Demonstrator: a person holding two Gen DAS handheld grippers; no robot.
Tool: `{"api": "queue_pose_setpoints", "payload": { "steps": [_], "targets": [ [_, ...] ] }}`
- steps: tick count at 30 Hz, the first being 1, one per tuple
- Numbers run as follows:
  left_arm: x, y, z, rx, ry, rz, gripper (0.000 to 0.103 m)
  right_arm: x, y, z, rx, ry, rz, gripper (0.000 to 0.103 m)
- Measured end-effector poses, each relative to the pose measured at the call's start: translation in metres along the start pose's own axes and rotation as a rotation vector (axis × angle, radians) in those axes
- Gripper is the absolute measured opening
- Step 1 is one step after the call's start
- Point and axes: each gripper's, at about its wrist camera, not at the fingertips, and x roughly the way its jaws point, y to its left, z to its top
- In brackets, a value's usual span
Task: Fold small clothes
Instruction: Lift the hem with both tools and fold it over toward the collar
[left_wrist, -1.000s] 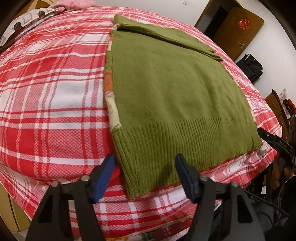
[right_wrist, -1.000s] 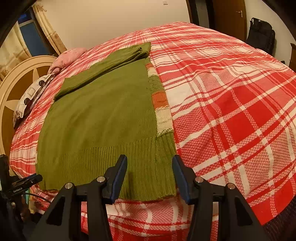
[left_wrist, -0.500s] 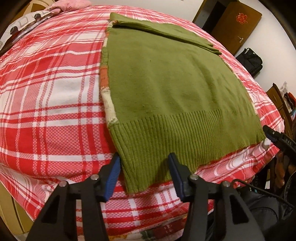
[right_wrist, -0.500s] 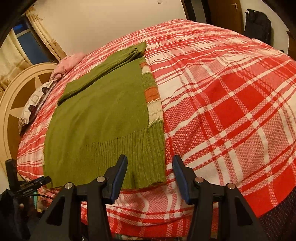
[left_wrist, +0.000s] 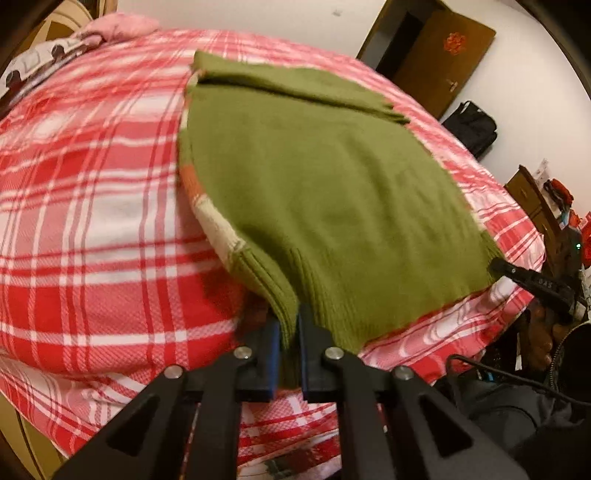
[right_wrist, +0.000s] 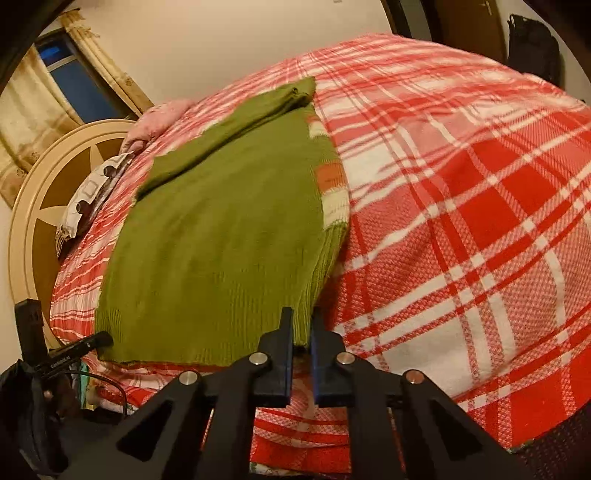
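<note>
Lying near the bed's (right_wrist: 480, 221) foot edge, a green sweater (left_wrist: 325, 192), sleeve already folded across, has both hem corners pinched by the closed left gripper (left_wrist: 288, 354) and right gripper (right_wrist: 302, 354); main folds remain.

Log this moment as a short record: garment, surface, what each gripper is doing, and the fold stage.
garment: green sweater, spread flat, sleeves folded across the top, striped panel showing along one side edge
surface: red plaid bedspread
left gripper: shut on the ribbed hem at the sweater's near left corner
right gripper: shut on the ribbed hem at the near right corner
hem state: both pinched corners bunched and raised off the bed
fold stage: bottom hem grasped, not yet carried over the body
</note>
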Motion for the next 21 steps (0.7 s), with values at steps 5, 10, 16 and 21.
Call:
{"api": "queue_pose_setpoints", "payload": {
  "steps": [5, 10, 16, 21],
  "targets": [
    [-0.004, 0.019, 0.003, -0.072, -0.025, -0.046, 0.009, -0.01, -0.013, 0.004, 0.074, -0.045, 0.08, 0.006],
    [-0.015, 0.022, 0.01, -0.094, -0.08, -0.082, 0.009, -0.024, -0.015, 0.008, 0.104, -0.103, 0.156, 0.005],
    [-0.035, 0.014, 0.017, -0.028, -0.159, -0.08, 0.009, -0.032, -0.014, 0.011, 0.114, -0.133, 0.186, 0.005],
    [-0.04, 0.012, 0.03, 0.005, -0.198, -0.083, 0.009, -0.041, -0.013, 0.02, 0.118, -0.164, 0.228, 0.005]
  ]
}}
